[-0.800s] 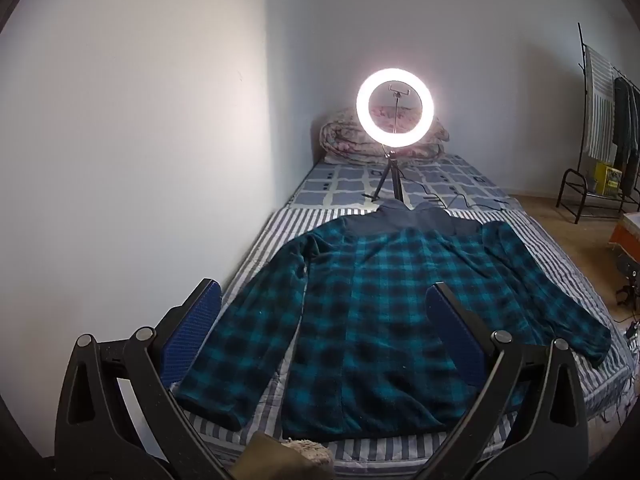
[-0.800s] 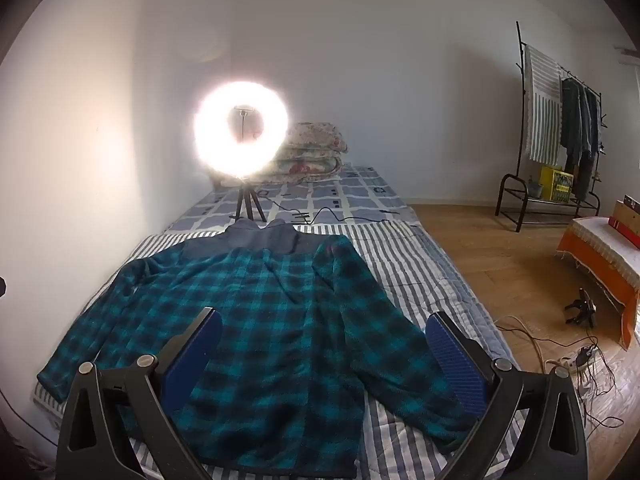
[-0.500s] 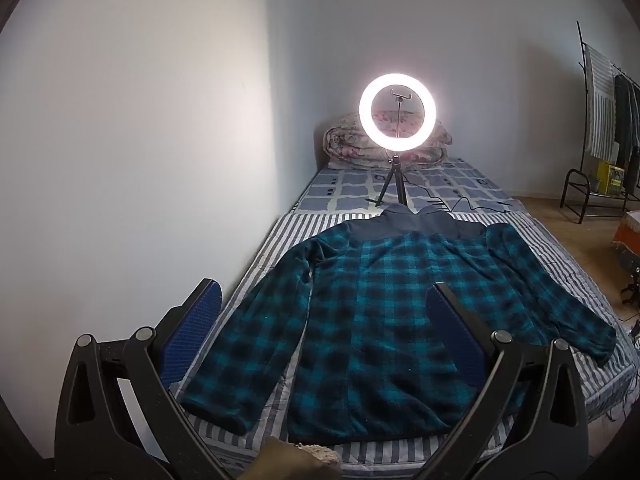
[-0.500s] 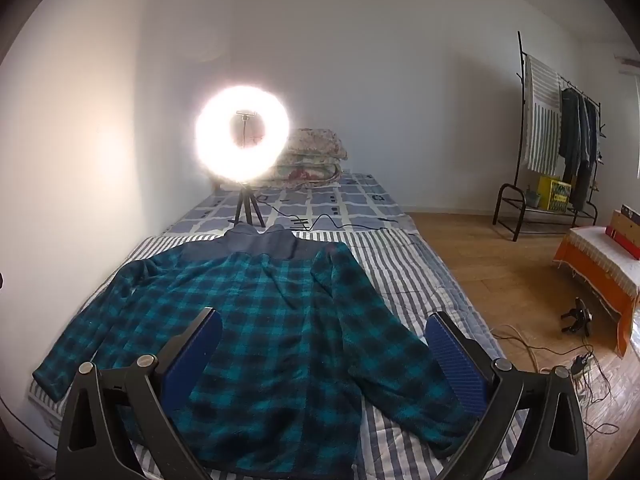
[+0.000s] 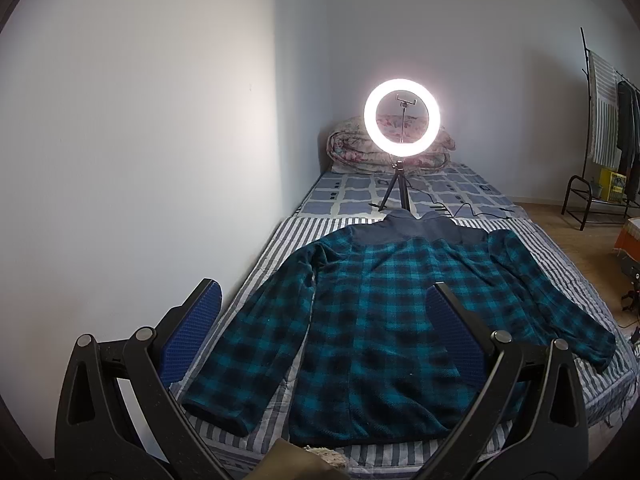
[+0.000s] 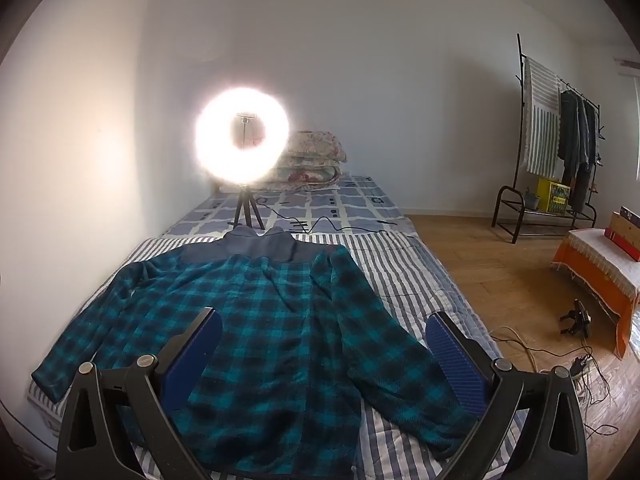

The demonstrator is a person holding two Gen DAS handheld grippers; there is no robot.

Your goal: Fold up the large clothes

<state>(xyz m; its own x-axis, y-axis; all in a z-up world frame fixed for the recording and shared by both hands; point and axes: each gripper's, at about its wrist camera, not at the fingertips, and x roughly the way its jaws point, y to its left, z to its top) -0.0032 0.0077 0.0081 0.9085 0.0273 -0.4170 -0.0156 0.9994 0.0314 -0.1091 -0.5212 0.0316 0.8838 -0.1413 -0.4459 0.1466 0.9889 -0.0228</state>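
Observation:
A teal and black plaid fleece jacket (image 5: 372,320) with a dark grey yoke and collar lies spread flat on the striped bed cover (image 5: 280,236), sleeves angled out to both sides. The right wrist view has the same jacket (image 6: 256,320) on the striped cover (image 6: 404,276). My left gripper (image 5: 324,300) hovers above the near hem, wide open, nothing between its blue pads. My right gripper (image 6: 324,328) hangs over the jacket's right half and right sleeve, also wide open and empty. Neither touches the cloth.
A lit ring light on a small tripod (image 5: 402,120) stands on the bed just behind the collar, its cable (image 6: 320,224) trailing right. Folded quilts (image 6: 316,160) lie at the head. Wall runs along the left. A clothes rack (image 6: 556,140), orange-covered furniture (image 6: 596,276) and floor cables (image 6: 576,364) are to the right.
Both views have shifted slightly: the jacket and ring light sit a little lower and further right in the left view. The jacket itself has not moved; both grippers stay open.

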